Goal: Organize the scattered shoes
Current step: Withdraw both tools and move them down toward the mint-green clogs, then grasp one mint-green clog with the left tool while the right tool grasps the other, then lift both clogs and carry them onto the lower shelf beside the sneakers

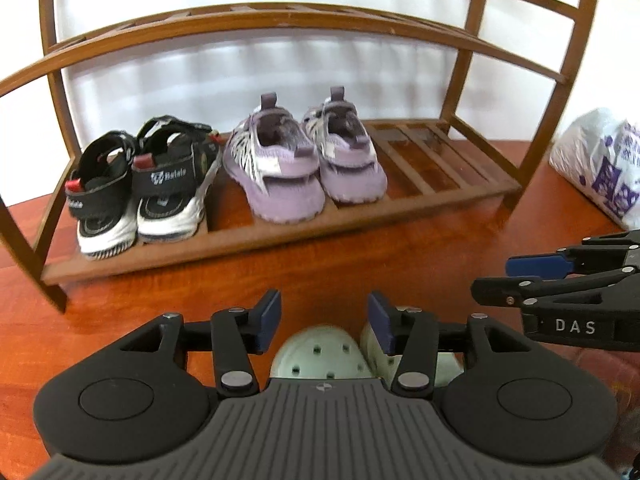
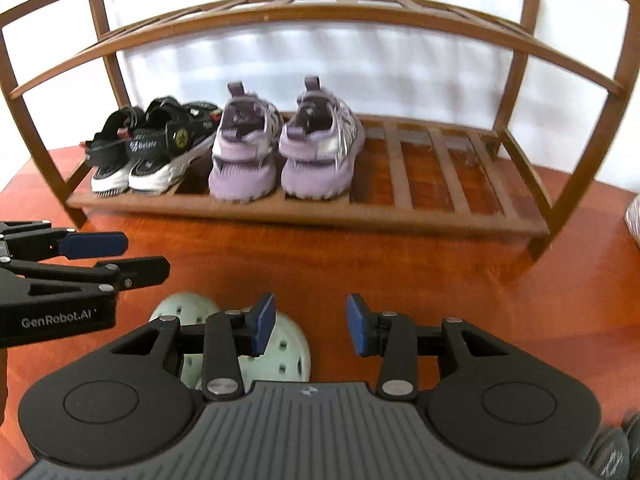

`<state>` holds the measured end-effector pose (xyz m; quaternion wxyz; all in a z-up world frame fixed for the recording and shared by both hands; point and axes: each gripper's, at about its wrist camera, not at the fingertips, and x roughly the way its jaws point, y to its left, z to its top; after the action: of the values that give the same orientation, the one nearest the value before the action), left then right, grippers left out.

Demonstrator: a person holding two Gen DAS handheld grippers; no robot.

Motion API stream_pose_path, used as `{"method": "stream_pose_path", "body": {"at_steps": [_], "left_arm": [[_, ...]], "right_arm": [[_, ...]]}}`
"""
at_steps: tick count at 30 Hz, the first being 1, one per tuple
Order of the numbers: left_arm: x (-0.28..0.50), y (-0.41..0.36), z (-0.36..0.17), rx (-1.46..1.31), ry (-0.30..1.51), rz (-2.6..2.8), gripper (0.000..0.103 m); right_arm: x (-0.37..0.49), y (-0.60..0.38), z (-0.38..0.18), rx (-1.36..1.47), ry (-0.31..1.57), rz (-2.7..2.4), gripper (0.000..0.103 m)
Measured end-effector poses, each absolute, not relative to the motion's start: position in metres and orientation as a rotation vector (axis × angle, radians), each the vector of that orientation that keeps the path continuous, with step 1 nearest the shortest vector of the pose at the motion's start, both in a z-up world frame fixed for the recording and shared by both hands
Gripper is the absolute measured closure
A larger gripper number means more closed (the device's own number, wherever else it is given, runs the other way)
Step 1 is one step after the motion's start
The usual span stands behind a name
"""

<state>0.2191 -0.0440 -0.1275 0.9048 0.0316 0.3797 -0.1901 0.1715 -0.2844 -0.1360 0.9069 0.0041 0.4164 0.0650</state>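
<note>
**A:** What do you have closest to you?

**B:** Under both my claws I see a pair of pale green clogs (image 1: 320, 354) with round holes, lying on the red-brown wooden surface (image 2: 440, 264) in front of the rack. My left claw (image 1: 322, 322) has its jaws apart and holds nothing; the clogs are just below it. My right claw (image 2: 311, 325) is also apart and empty, with one clog (image 2: 288, 344) under its left finger.

**A:** How will they handle?

**B:** I judge they are light foam, a little soft but keeping their shape, and not fragile. The smooth toe may slip, so I would take hold at the rim of the opening or the side wall, not the rounded toe. The heel part is hidden under my claws.

**A:** And further away?

**B:** The brown wooden shoe rack (image 2: 416, 216) stands on the surface. On its lower shelf, from the left, are black sandals with white soles (image 1: 140, 188), then purple sneakers (image 1: 304, 160), heels toward me. The right part of this shelf (image 2: 440, 172) is free, so I think the clogs go there. At the far right of the left view lies a white plastic bag with purple print (image 1: 604, 164).

**A:** Any writing?

**B:** "DAS" on the right claw body in the left view, "GenRobot.AI" on the left claw body in the right view. The sandal strap has a logo and a word, too blurred to read surely.
</note>
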Motion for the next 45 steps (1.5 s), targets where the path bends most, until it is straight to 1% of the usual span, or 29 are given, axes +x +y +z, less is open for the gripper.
{"method": "stream_pose_path", "body": {"at_steps": [11, 22, 24, 25, 26, 28, 30, 31, 33, 41, 45], "left_arm": [[0.189, -0.032, -0.156, 0.083, 0.861, -0.375, 0.052], [0.189, -0.039, -0.191, 0.12, 0.925, -0.354, 0.052], [0.193, -0.043, -0.195, 0.121, 0.93, -0.349, 0.054], [0.194, -0.044, -0.196, 0.12, 0.931, -0.348, 0.055], [0.195, -0.045, -0.196, 0.118, 0.931, -0.347, 0.059], [0.196, -0.047, -0.198, 0.119, 0.927, -0.34, 0.064], [0.197, -0.048, -0.198, 0.12, 0.916, -0.321, 0.075], [0.198, -0.047, -0.198, 0.114, 0.915, -0.315, 0.075], [0.2, -0.046, -0.197, 0.102, 0.915, -0.305, 0.078], [0.211, -0.057, -0.179, 0.076, 0.896, -0.308, 0.079], [0.22, -0.072, -0.166, 0.054, 0.874, -0.325, 0.08]], "right_arm": [[0.134, -0.272, -0.172, 0.014, 0.95, 0.164, 0.057], [0.144, -0.266, -0.2, 0.007, 0.998, 0.169, 0.057], [0.149, -0.267, -0.204, 0.015, 1.001, 0.166, 0.058], [0.152, -0.267, -0.206, 0.019, 1.003, 0.164, 0.06], [0.153, -0.268, -0.207, 0.02, 1.003, 0.166, 0.063], [0.155, -0.268, -0.209, 0.026, 1.005, 0.175, 0.067], [0.157, -0.268, -0.211, 0.029, 1.012, 0.192, 0.078], [0.157, -0.268, -0.212, 0.03, 1.012, 0.19, 0.08], [0.158, -0.268, -0.211, 0.035, 1.007, 0.183, 0.082], [0.159, -0.285, -0.19, 0.064, 0.962, 0.161, 0.088], [0.162, -0.297, -0.179, 0.076, 0.937, 0.144, 0.089]]}}
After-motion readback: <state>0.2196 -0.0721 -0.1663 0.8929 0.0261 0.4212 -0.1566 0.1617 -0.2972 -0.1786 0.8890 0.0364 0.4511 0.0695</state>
